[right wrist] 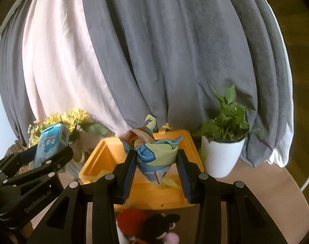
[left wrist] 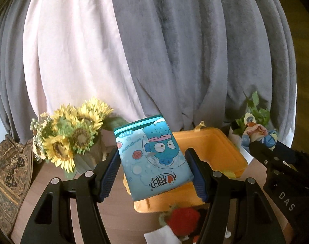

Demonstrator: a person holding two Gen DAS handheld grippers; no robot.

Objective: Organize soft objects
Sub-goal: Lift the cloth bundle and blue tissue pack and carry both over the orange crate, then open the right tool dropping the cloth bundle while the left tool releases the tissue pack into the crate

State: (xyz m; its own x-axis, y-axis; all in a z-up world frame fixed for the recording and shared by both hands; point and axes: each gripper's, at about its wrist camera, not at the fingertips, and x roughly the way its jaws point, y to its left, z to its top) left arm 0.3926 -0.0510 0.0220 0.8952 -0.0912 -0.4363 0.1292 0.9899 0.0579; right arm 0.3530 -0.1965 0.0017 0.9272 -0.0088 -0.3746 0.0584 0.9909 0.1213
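Gripping: L jaws on tissue pack [left wrist: 154, 158], R jaws on bunched cloth [right wrist: 154, 152].

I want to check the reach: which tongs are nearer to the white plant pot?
Right. The right tongs, shut on the scarf bundle, are just left of the white plant pot. The left tongs, shut on the tissue pack, are farther left.
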